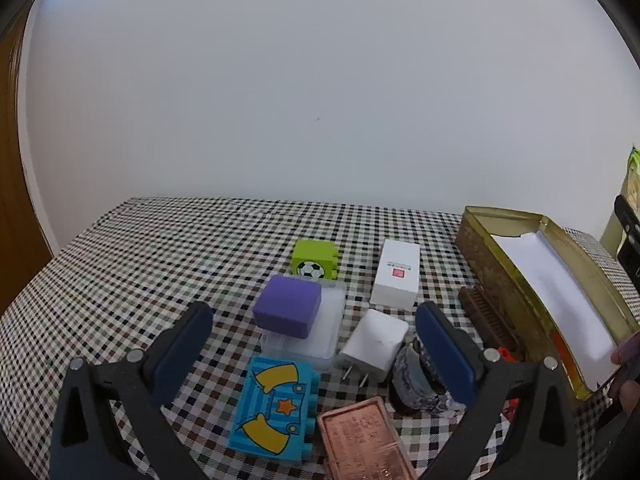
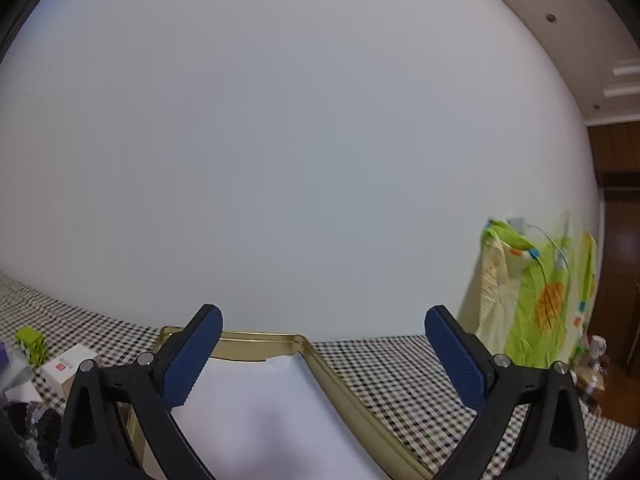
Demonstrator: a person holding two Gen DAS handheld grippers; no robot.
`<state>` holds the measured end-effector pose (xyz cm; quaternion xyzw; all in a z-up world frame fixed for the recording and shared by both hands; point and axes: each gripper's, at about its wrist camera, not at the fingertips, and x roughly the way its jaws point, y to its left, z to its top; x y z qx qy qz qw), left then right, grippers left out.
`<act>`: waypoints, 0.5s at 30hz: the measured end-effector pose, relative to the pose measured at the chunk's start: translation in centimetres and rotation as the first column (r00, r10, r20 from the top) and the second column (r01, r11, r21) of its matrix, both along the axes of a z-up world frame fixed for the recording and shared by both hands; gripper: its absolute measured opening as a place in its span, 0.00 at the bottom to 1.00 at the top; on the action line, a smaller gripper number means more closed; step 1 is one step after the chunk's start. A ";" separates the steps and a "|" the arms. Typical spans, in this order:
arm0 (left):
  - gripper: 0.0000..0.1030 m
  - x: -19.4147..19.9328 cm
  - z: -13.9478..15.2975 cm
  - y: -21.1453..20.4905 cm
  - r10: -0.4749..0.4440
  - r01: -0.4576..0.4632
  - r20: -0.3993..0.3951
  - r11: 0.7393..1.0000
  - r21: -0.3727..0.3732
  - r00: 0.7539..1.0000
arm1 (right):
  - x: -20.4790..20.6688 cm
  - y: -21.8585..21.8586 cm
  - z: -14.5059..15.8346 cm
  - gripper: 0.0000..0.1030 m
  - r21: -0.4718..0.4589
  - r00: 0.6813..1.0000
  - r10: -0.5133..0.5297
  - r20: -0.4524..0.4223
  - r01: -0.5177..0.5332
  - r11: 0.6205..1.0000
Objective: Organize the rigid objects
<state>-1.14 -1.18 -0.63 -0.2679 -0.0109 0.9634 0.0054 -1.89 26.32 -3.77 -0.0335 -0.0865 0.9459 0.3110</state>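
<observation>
My left gripper (image 1: 314, 328) hangs open above a cluster of objects on the checkered table: a purple block (image 1: 287, 312) resting on a clear plastic case (image 1: 320, 334), a blue toy brick (image 1: 276, 408), a white charger (image 1: 374, 344), a copper-coloured tin (image 1: 360, 440), a green football brick (image 1: 314, 260), a white box (image 1: 396, 274) and a dark patterned roll (image 1: 416, 380). Nothing is between its fingers. My right gripper (image 2: 322, 344) is open and level over the gold tin box (image 2: 336, 376), which is lined with white paper (image 2: 272, 412).
The gold tin box (image 1: 492, 264) stands at the table's right, with a dark comb (image 1: 492, 320) and a small orange piece (image 1: 505, 354) beside it. A leaf-print cloth (image 2: 536, 288) hangs at the far right. A white wall runs behind the table (image 1: 160, 248).
</observation>
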 end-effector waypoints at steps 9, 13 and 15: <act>1.00 -0.2 -0.1 -0.6 0.015 -0.016 0.007 1.000 0.021 1.000 | -0.2 2.0 -0.1 0.99 0.003 0.949 -0.316 -0.018 0.316 0.949; 1.00 -0.3 -0.1 -0.4 0.013 -0.013 0.002 1.000 0.013 1.000 | 0.3 2.6 0.0 0.99 -0.019 0.952 -0.306 -0.030 0.305 0.952; 1.00 -0.2 -0.1 -0.5 0.014 -0.013 -0.003 1.000 0.009 1.000 | 0.3 2.4 0.0 0.99 -0.005 0.952 -0.304 -0.029 0.304 0.953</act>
